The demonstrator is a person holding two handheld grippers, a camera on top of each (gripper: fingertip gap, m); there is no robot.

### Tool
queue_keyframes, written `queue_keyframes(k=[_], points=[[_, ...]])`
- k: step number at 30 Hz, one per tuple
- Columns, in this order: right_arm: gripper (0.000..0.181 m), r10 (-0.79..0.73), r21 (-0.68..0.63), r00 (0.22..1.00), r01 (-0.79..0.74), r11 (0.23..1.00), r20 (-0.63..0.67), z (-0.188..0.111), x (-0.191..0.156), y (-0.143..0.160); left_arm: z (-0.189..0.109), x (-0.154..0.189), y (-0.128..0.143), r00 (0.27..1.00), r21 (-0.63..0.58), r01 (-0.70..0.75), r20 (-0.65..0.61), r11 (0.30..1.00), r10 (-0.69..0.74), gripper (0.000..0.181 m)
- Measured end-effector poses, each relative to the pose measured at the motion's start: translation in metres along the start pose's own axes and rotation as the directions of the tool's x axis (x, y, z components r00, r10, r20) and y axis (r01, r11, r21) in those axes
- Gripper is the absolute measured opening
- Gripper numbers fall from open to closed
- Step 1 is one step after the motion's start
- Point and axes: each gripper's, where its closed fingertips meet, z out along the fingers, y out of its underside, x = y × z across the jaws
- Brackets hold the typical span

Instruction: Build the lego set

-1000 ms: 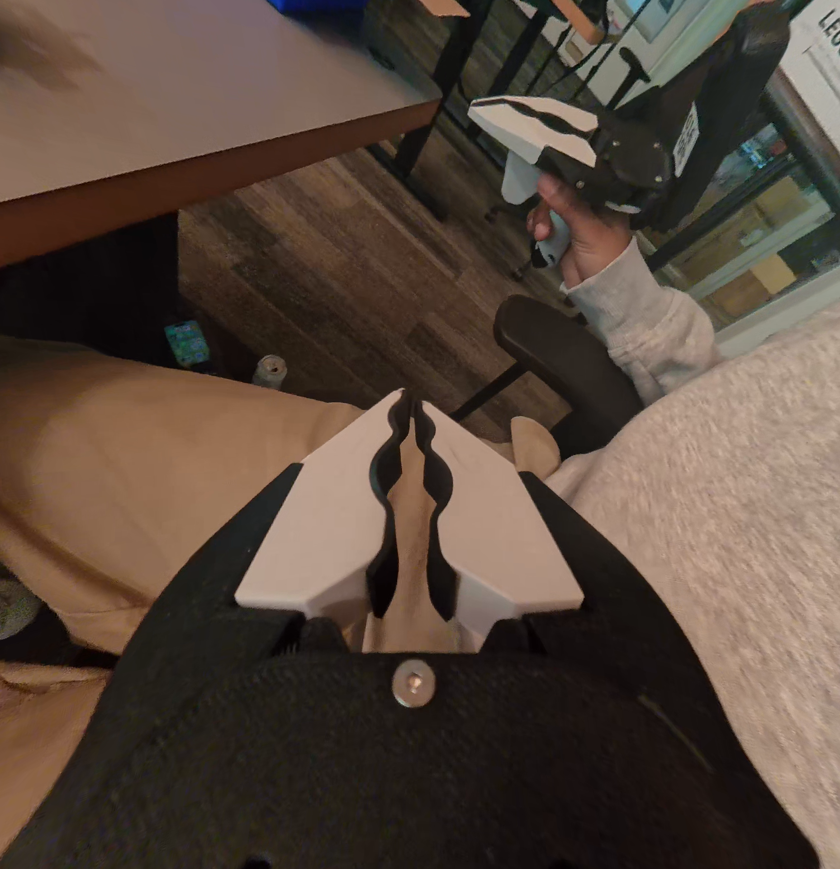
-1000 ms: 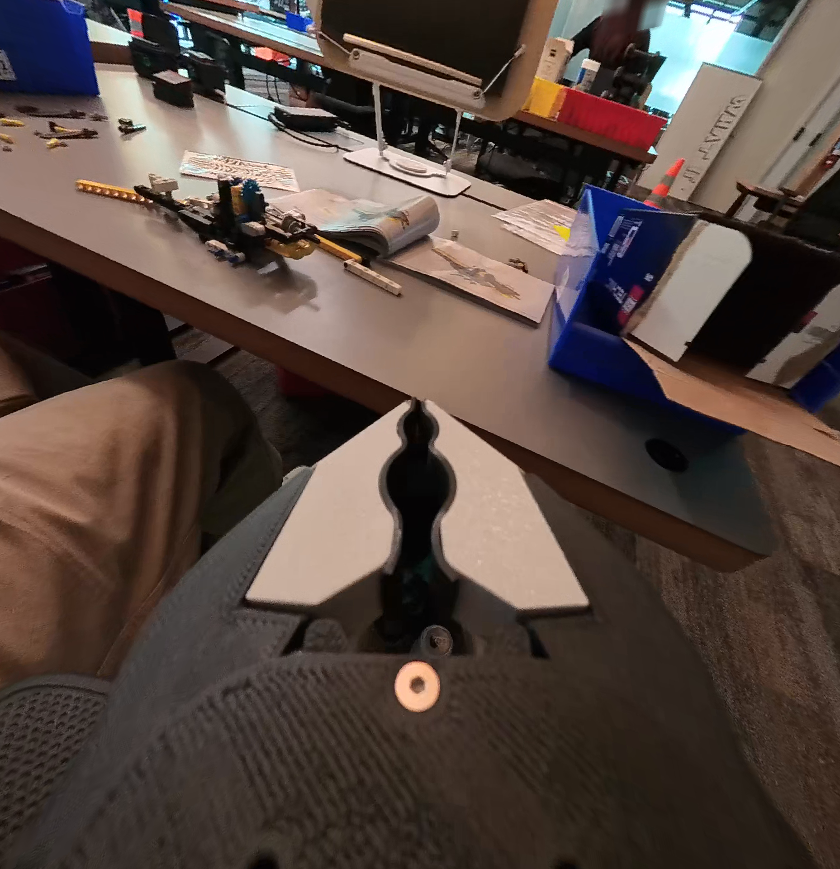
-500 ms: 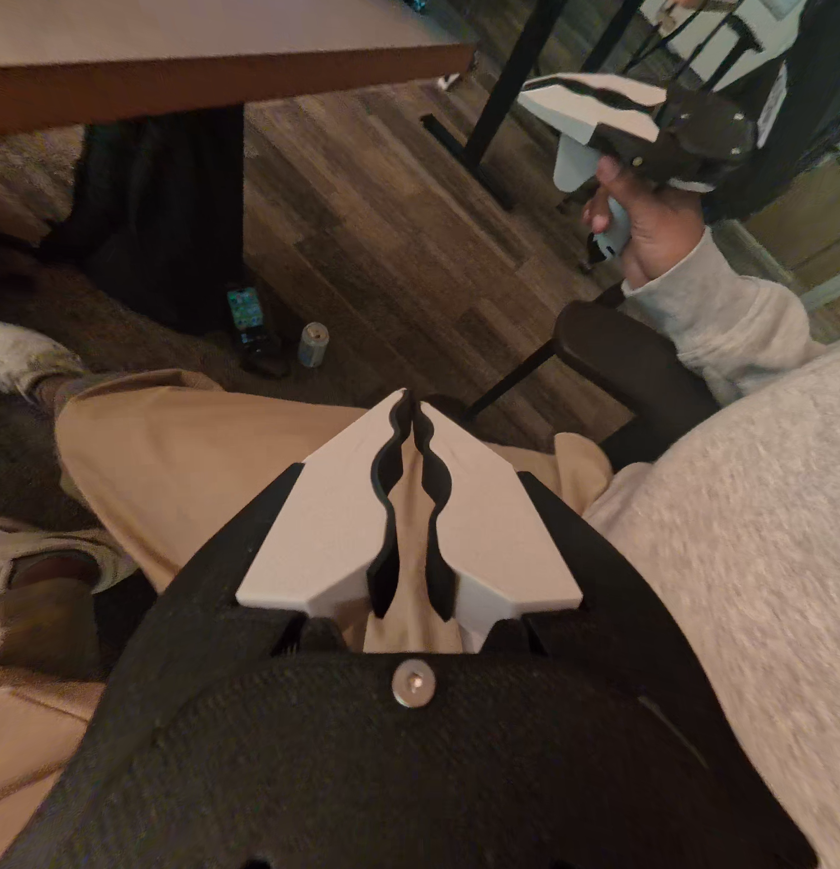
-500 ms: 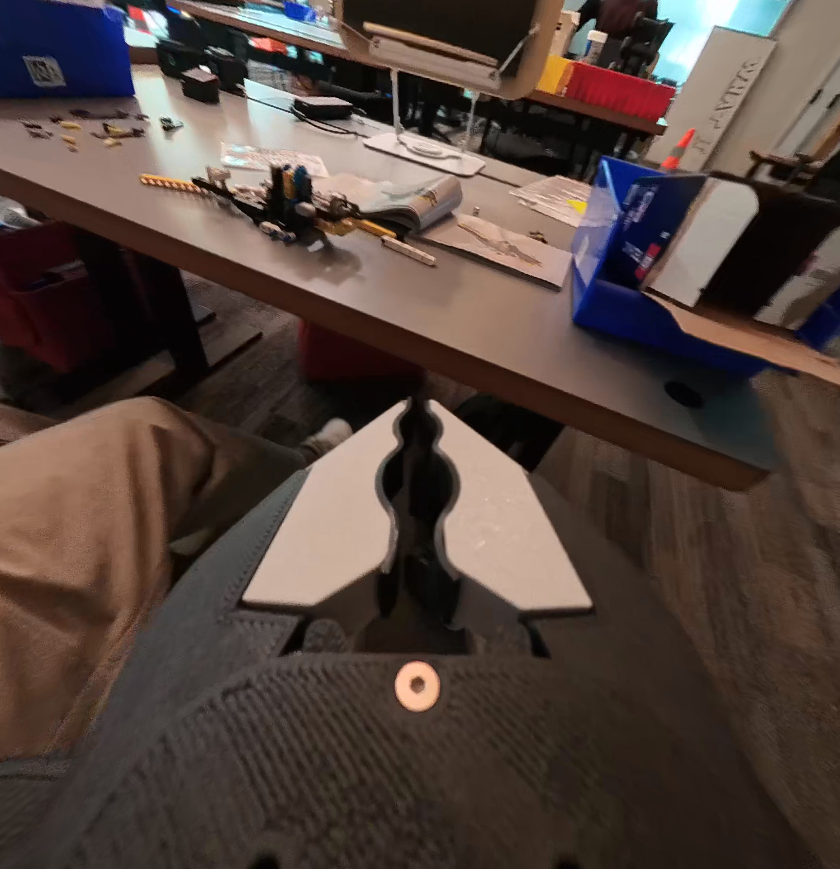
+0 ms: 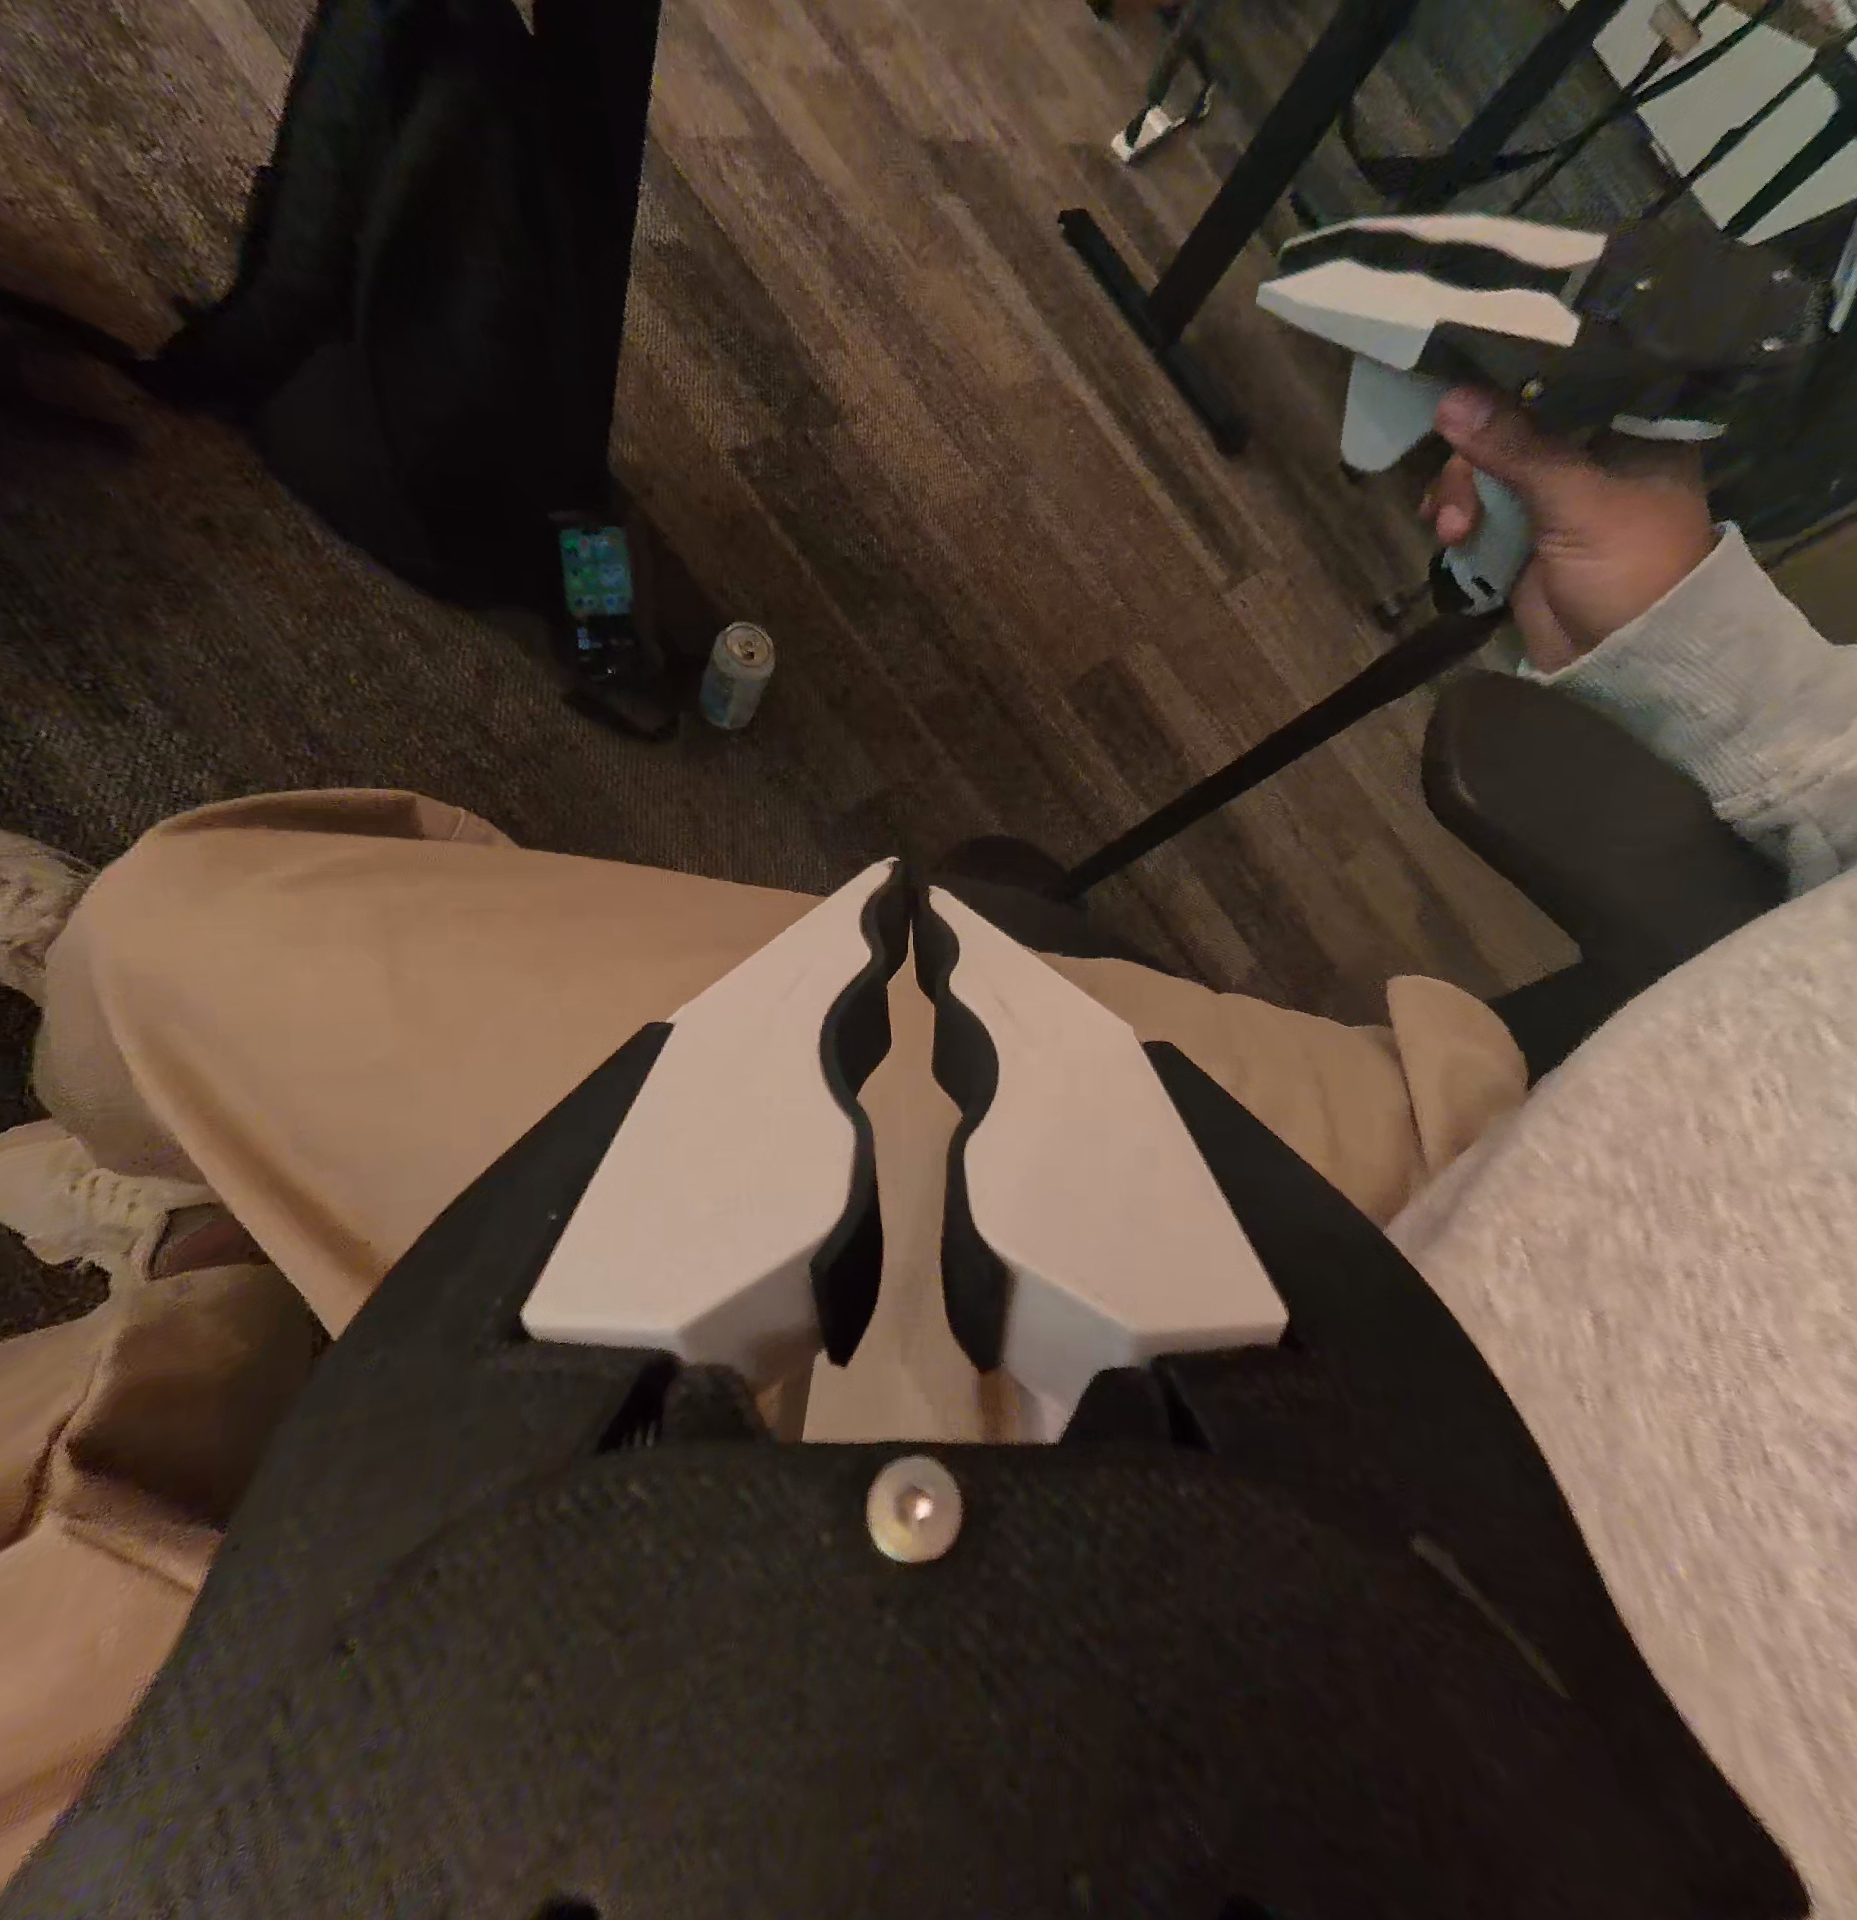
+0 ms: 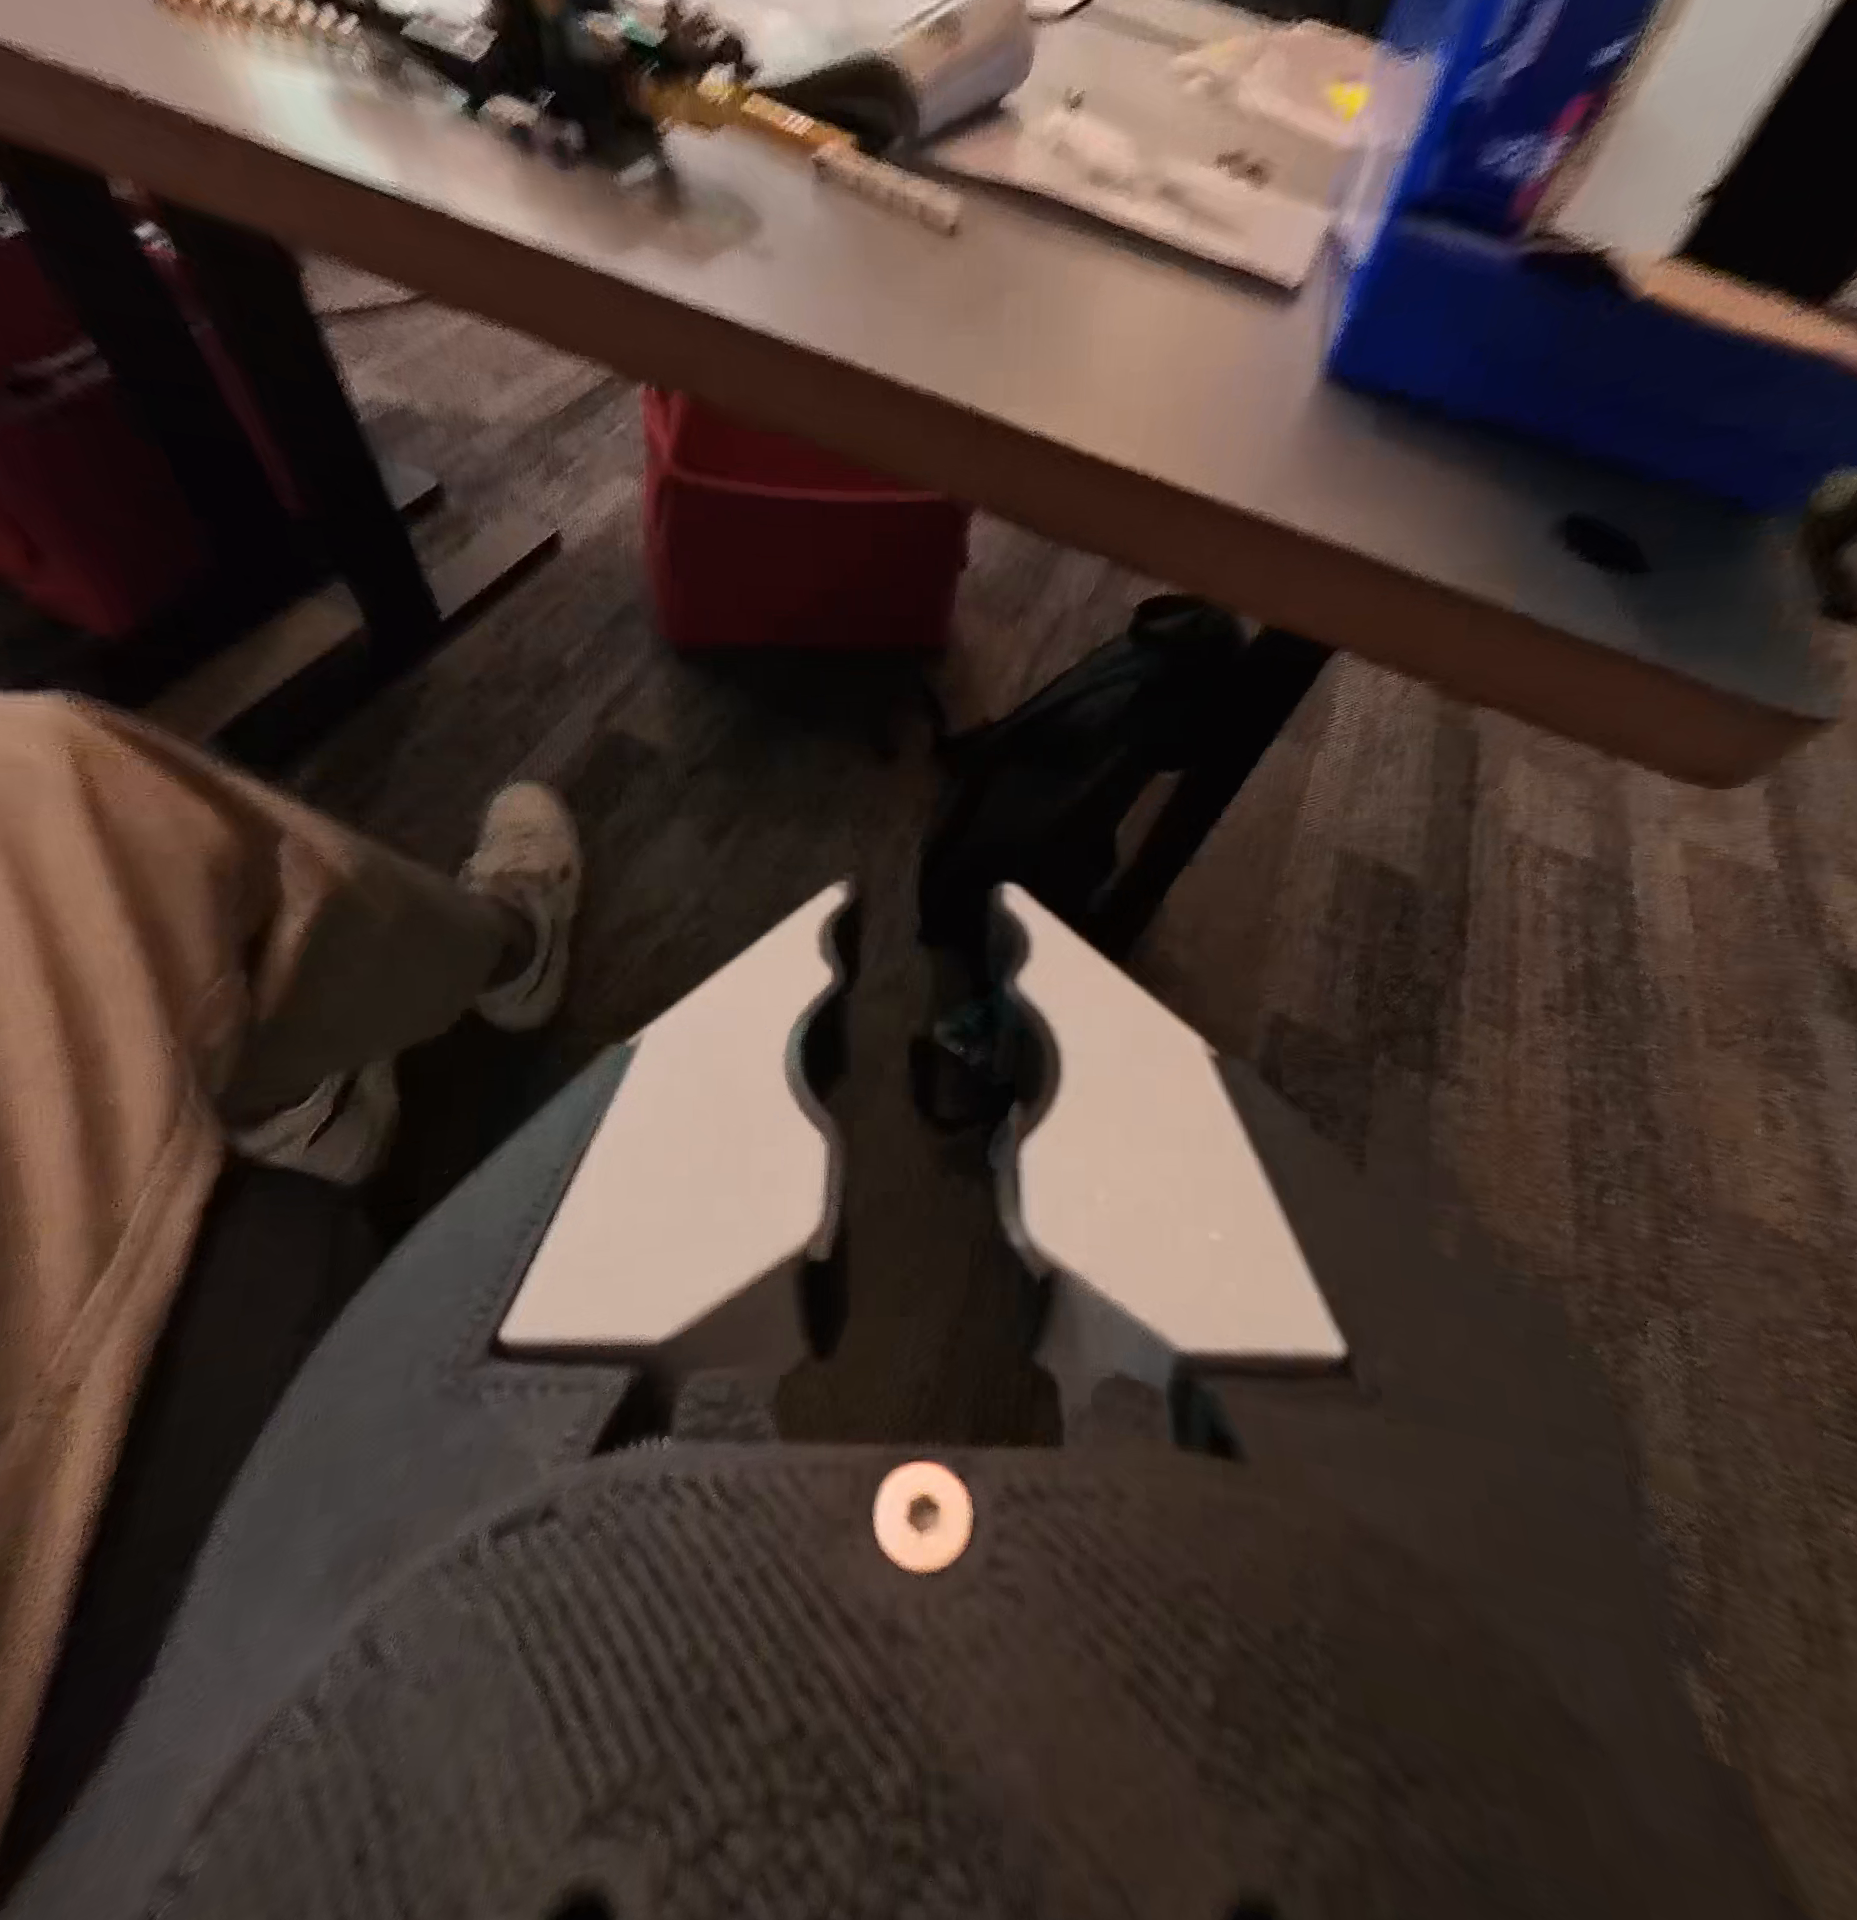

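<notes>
My left gripper (image 5: 908,883) is shut and empty, pointing down over a lap in tan trousers (image 5: 404,987). My right gripper (image 6: 929,904) is open and points at the floor under the table; a small dark lego piece (image 6: 960,1070) with a teal spot sits against the inner side of its right finger. It also shows in the left wrist view (image 5: 1308,275), held up by a hand. The part-built black and yellow lego model (image 6: 591,73) lies blurred on the grey table (image 6: 1059,343), far above and ahead of both grippers.
A blue box (image 6: 1547,270) and a booklet (image 6: 934,62) lie on the table. A red bin (image 6: 799,520) and a black bag (image 6: 1090,717) sit under it. A can (image 5: 737,675) and a phone (image 5: 597,582) lie on the floor. A chair armrest (image 5: 1589,821) is at right.
Both grippers tipped downward, so the table slid up and out of view. My right gripper went from shut to open, and the small dark piece now shows between its fingers.
</notes>
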Motion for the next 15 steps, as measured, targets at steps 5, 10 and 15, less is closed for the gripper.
queue_keyframes(k=[5, 10, 15], points=[[0.016, -0.035, -0.037, 0.993, 0.039, 0.999, 0.114, 0.020, -0.030, 0.010, 0.009, -0.016, -0.002, 1.000, 0.033, 0.015, 0.013, 0.999, -0.015, 0.000], [0.061, 0.023, 0.074, 0.988, -0.035, 0.997, 0.155, 0.077, -0.037, 0.044, 0.037, -0.042, 0.003, 0.994, 0.104, 0.105, 0.029, 0.989, -0.108, 0.000], [0.071, 0.034, -0.144, 0.988, -0.012, 0.989, 0.154, 0.239, 0.000, 0.170, 0.061, -0.088, 0.015, 0.977, 0.151, 0.091, 0.178, 0.984, -0.117, 0.000]])
